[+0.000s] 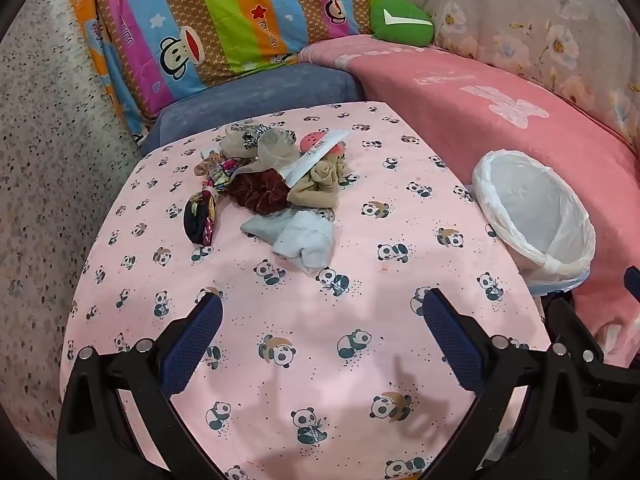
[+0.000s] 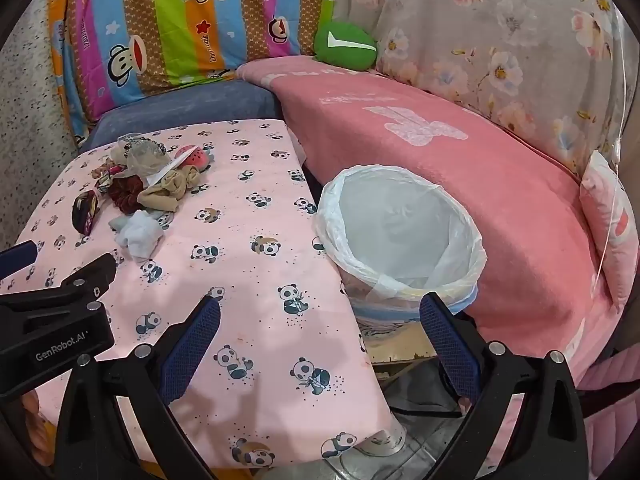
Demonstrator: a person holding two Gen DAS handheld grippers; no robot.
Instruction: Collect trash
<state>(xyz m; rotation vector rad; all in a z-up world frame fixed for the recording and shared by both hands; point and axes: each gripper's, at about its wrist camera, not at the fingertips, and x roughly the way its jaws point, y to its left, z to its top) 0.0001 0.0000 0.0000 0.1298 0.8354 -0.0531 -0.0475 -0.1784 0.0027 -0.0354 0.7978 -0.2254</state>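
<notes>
Left gripper (image 1: pixel 322 312) hanging released, holding nothing | right gripper (image 2: pixel 320 312) gaping, holding nothing | trash pile (image 1: pixel 272 184) lying on panda cloth (image 1: pixel 280 340) | lined bin (image 2: pixel 400 236) standing beside table.

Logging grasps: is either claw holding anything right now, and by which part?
Nothing is held. The left claw and right claw both stand open and empty.

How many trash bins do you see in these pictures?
1. The trash bin, lined with a white bag, stands between the panda-cloth table and the pink blanket. No other bin shows, though one could stand out of view.
</notes>
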